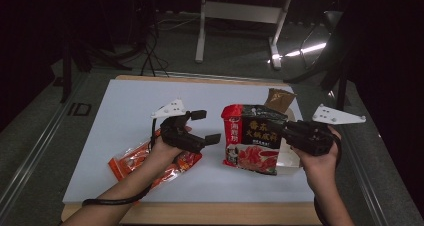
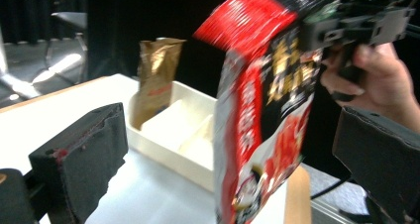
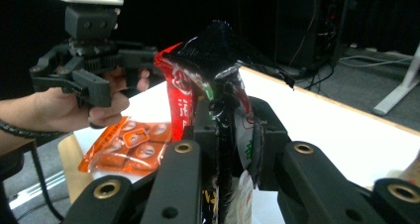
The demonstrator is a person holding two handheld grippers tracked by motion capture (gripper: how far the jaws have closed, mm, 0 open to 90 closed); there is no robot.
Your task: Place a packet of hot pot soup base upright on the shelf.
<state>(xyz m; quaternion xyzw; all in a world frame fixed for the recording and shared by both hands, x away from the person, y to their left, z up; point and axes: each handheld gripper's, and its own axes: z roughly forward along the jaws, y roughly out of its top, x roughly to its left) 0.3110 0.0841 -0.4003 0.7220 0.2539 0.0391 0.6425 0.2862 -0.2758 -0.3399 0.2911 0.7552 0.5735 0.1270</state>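
Note:
A red and black snack packet (image 1: 251,138) hangs upright over the right half of the white table top. My right gripper (image 1: 278,128) is shut on its right edge. In the right gripper view the crumpled black film of the packet (image 3: 218,55) is pinched between the two jaws of the right gripper (image 3: 225,135). My left gripper (image 1: 205,126) stands open just left of the packet, its pads apart from it. In the left gripper view the packet (image 2: 262,110) hangs ahead of the wide jaws of the left gripper (image 2: 237,135).
A white compartment tray (image 1: 288,159) sits under and behind the packet, with a brown pouch (image 1: 279,99) standing at its far end. An orange sachet packet (image 1: 131,163) lies on the table under the left hand. A wooden strip (image 1: 225,213) edges the table's near side.

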